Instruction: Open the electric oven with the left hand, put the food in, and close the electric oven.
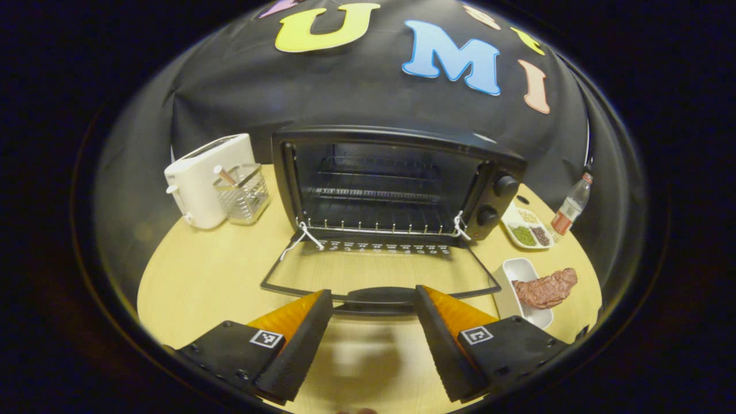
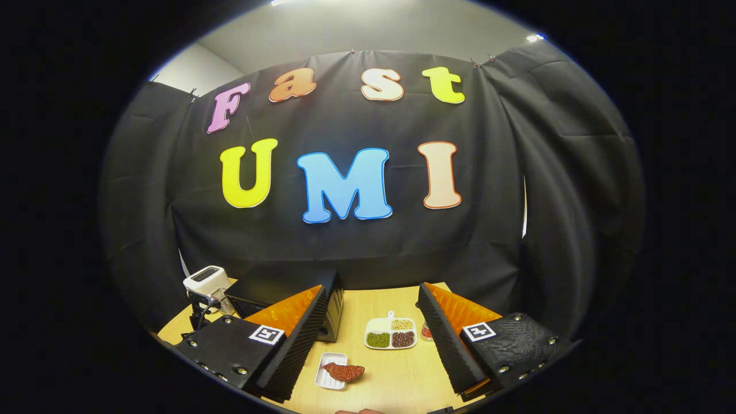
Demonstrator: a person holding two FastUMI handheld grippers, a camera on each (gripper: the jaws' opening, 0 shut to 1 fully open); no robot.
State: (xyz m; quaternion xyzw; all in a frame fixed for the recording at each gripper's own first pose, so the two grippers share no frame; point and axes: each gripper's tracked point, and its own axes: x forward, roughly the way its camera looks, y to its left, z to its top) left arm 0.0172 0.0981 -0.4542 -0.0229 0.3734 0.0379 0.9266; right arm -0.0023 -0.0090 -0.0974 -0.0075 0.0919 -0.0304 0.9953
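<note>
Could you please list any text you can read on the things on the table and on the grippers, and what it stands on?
Oven door: a row of white marks, too small to read.
Bottle: label too blurred to read.
Toaster: no readable text.
Tags on left gripper and right gripper: coded squares, no words.

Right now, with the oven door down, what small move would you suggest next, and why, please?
Probably bring the right gripper down onto the meat on its white dish. The oven door lies flat, the rack is bare, the left gripper is open near the door handle, and the right fingers are open above the meat.
</note>
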